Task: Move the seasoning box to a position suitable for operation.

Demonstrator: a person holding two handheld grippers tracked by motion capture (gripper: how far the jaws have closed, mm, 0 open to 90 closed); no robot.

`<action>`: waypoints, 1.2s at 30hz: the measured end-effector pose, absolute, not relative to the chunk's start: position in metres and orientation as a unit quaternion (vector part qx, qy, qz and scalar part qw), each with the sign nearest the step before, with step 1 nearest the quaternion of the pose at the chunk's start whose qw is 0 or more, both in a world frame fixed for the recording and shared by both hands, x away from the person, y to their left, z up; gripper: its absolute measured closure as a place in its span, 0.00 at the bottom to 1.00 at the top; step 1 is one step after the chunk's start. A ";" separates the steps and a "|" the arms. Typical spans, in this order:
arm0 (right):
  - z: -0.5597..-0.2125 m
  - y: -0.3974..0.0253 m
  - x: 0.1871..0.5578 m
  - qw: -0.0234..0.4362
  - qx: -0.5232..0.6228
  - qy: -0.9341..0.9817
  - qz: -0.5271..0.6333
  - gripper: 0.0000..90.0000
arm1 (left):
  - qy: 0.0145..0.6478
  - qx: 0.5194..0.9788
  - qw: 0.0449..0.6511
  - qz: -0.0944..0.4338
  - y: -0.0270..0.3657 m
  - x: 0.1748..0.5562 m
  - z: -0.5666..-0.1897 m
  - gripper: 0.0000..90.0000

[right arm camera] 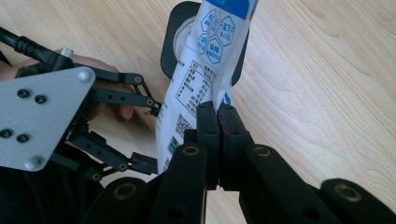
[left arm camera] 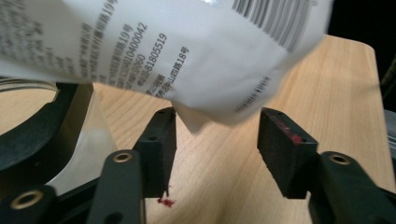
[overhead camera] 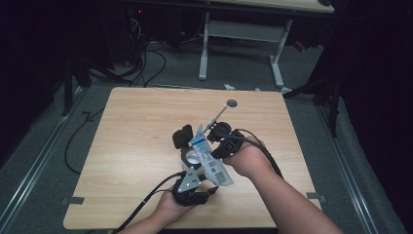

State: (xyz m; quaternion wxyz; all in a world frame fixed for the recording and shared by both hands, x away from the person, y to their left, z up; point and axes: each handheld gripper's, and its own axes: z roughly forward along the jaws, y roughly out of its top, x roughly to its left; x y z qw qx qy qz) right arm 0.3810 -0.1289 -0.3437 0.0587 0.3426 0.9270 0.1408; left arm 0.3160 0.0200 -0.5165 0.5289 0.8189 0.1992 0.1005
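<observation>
Pouch [right arm camera: 205, 60], one, clamped in right gripper [right arm camera: 218, 114] fingers; left gripper [left arm camera: 217, 140] fingers spread apart.

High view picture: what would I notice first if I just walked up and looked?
Probably the white and blue pouch, held up over the middle of the wooden table. The right gripper pinches its edge with jaws shut, while the left gripper waits open just under its bottom corner. Behind the pouch stands a black holder with a clear cup in it.
</observation>
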 end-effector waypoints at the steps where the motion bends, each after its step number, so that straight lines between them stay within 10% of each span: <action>1: -0.344 -0.129 0.381 0.059 0.343 0.927 0.141 0.99 | 0.198 0.821 0.526 0.102 0.022 0.316 -0.516 0.51; 36: -0.348 -0.140 0.378 0.065 0.347 0.926 0.133 0.99 | 0.332 0.782 0.484 0.212 0.170 0.357 -0.521 0.49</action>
